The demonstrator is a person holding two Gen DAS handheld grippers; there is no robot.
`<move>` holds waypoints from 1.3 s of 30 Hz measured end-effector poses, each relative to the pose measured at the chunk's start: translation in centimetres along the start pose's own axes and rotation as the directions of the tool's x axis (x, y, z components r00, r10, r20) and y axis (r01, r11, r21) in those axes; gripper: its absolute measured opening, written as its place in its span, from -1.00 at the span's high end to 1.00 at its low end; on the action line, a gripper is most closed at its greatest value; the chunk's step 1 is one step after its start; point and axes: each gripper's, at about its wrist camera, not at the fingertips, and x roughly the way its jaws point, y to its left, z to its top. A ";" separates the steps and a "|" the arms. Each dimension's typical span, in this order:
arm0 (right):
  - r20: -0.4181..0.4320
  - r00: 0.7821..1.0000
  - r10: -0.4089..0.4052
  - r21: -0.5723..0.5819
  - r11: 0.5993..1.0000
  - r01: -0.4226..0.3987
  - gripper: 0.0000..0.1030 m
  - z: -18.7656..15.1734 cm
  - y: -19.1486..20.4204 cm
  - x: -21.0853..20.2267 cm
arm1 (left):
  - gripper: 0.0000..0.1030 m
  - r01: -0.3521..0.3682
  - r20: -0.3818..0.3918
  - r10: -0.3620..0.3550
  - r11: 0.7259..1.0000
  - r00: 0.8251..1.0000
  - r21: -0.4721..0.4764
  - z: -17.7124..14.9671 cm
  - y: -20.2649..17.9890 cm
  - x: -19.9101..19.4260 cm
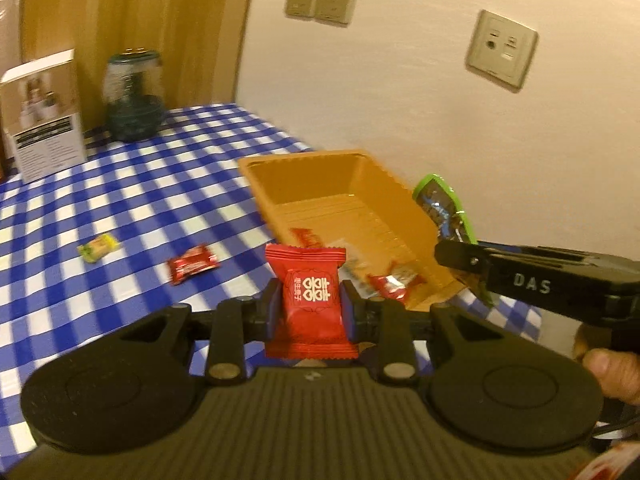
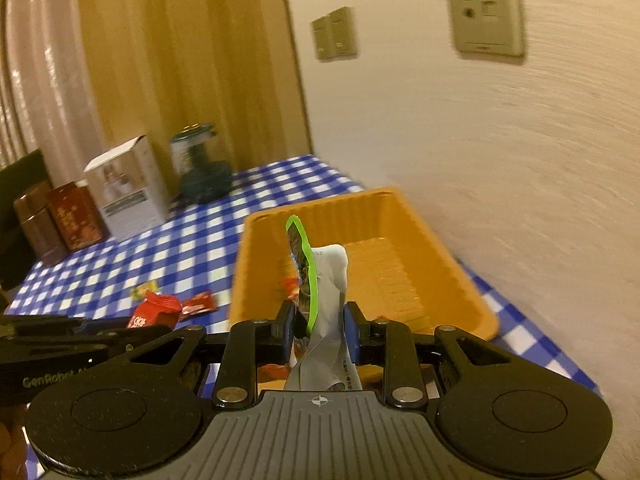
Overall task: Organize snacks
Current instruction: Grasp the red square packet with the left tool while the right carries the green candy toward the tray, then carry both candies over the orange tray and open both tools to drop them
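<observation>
Left wrist view shows the left gripper [image 1: 311, 308] pinching an upright red candy packet [image 1: 310, 304] between its blue pads, held above the blue checked tablecloth [image 1: 160, 184] just in front of the orange tray [image 1: 360, 204]. Several small wrapped snacks lie inside the tray's near end. A small red candy [image 1: 193, 264] and a yellow-green candy [image 1: 99, 246] lie loose on the cloth to the left. Right wrist view has the right gripper [image 2: 318, 330] clamped on a green-edged snack packet [image 2: 316, 280], raised over the tray's near rim. A white box [image 1: 44, 116] and a dark glass jar [image 1: 134, 96] stand at the far edge.
</observation>
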 end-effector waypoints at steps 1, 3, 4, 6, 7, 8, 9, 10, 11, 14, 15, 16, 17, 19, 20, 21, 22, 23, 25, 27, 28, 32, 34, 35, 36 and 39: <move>0.004 1.000 -0.007 0.003 1.000 0.007 0.49 0.1 -0.4 -0.1 | 0.47 0.017 -0.001 -0.017 1.000 1.000 -0.006 0.2 -0.3 0.3; 0.013 1.000 -0.027 0.015 1.000 0.026 0.49 0.3 -1.2 -0.2 | 0.47 0.037 -0.002 -0.037 0.999 0.999 -0.009 0.4 -0.9 1.0; 0.016 0.999 -0.033 0.021 0.999 0.033 0.49 0.4 -1.5 -0.2 | 0.47 0.041 0.000 -0.041 0.999 0.999 -0.001 0.6 -1.2 1.2; 0.017 0.999 -0.050 0.037 0.998 0.049 0.49 0.6 -2.3 -0.1 | 0.47 0.049 0.004 -0.049 0.999 0.999 0.011 0.9 -1.9 1.7; 0.017 0.998 -0.056 0.043 0.998 0.055 0.49 0.7 -2.7 0.1 | 0.47 0.053 0.006 -0.053 0.998 0.999 0.015 1.1 -2.2 1.9; 0.016 0.998 -0.061 0.047 0.997 0.061 0.49 0.7 -2.9 0.1 | 0.47 0.056 0.007 -0.057 0.998 0.998 0.020 1.3 -2.5 2.2; 0.015 0.998 -0.065 0.050 0.997 0.064 0.49 0.8 -3.1 0.3 | 0.47 0.059 0.008 -0.059 0.998 0.998 0.024 1.4 -2.7 2.5; 0.014 0.998 -0.066 0.050 0.997 0.065 0.49 0.8 -3.2 0.4 | 0.47 0.061 0.008 -0.061 0.998 0.998 0.028 1.6 -3.0 2.9; 0.016 0.998 -0.067 0.047 0.997 0.066 0.49 0.9 -3.3 0.5 | 0.47 0.065 0.008 -0.065 0.997 0.998 0.030 1.8 -3.1 3.3; 0.022 0.997 -0.073 0.046 0.996 0.072 0.49 1.1 -3.6 0.7 | 0.47 0.066 0.005 -0.067 0.997 0.998 0.040 2.2 -3.6 4.4; 0.024 0.997 -0.077 0.049 0.996 0.075 0.49 1.3 -3.7 0.8 | 0.47 0.069 0.003 -0.069 0.997 0.998 0.042 2.3 -3.7 4.7; 0.025 0.996 -0.080 0.052 0.996 0.079 0.49 1.3 -3.9 1.0 | 0.47 0.071 0.001 -0.071 0.996 0.997 0.045 2.4 -3.8 5.1; 0.024 0.996 -0.083 0.054 0.995 0.081 0.49 1.4 -4.0 1.2 | 0.47 0.072 0.000 -0.072 0.996 0.997 0.051 2.5 -4.0 5.4; 0.020 0.996 -0.089 0.056 0.995 0.088 0.49 1.6 -4.3 1.7 | 0.47 0.070 -0.003 -0.070 0.996 0.998 0.061 2.7 -4.2 6.0; 0.019 0.996 -0.091 0.056 0.994 0.090 0.49 1.7 -4.4 1.9 | 0.47 0.070 -0.005 -0.069 0.995 0.998 0.065 2.8 -4.2 6.3; 0.021 0.995 -0.094 0.056 0.994 0.093 0.49 1.9 -4.5 2.2 | 0.47 0.068 -0.006 -0.068 0.995 0.998 0.067 2.9 -4.2 6.6; 0.023 0.995 -0.097 0.056 0.994 0.096 0.49 2.0 -4.6 2.4 | 0.47 0.065 -0.007 -0.065 0.995 0.998 0.070 3.0 -4.2 6.9; 0.026 0.995 -0.101 0.054 0.994 0.099 0.49 2.2 -4.7 2.6 | 0.47 0.062 -0.008 -0.062 0.996 0.998 0.071 3.1 -4.1 7.2; 0.027 0.994 -0.106 0.053 0.993 0.105 0.49 2.5 -5.1 3.2 | 0.47 0.063 -0.010 -0.063 0.996 0.998 0.069 3.3 -4.0 7.8; 0.018 0.994 -0.110 0.060 0.992 0.109 0.49 2.7 -5.5 4.0 | 0.47 0.063 -0.012 -0.063 0.996 0.998 0.068 3.6 -3.8 8.3; 0.010 0.994 -0.111 0.067 0.992 0.110 0.49 2.8 -5.8 4.5 | 0.47 0.064 -0.012 -0.063 0.996 0.998 0.068 3.7 -3.7 8.6; 0.001 0.993 -0.117 0.087 0.989 0.117 0.49 3.3 -6.6 5.7 | 0.47 0.065 -0.010 -0.065 0.996 0.998 0.062 4.2 -3.1 9.5; -0.005 0.993 -0.116 0.088 0.989 0.116 0.49 3.4 -6.8 6.4 | 0.47 0.065 -0.011 -0.065 0.996 0.998 0.055 4.4 -2.9 10.0; -0.008 0.993 -0.115 0.087 0.990 0.115 0.49 3.4 -6.8 6.6 | 0.47 0.064 -0.012 -0.063 0.996 0.998 0.056 4.5 -2.8 10.2; -0.012 0.993 -0.115 0.086 0.990 0.116 0.49 3.4 -6.8 6.9 | 0.47 0.064 -0.012 -0.064 0.996 0.998 0.056 4.5 -2.8 10.3; -0.024 0.993 -0.114 0.092 0.989 0.115 0.49 3.3 -6.8 7.6 | 0.47 0.069 -0.016 -0.069 0.996 0.998 0.049 4.6 -2.6 10.8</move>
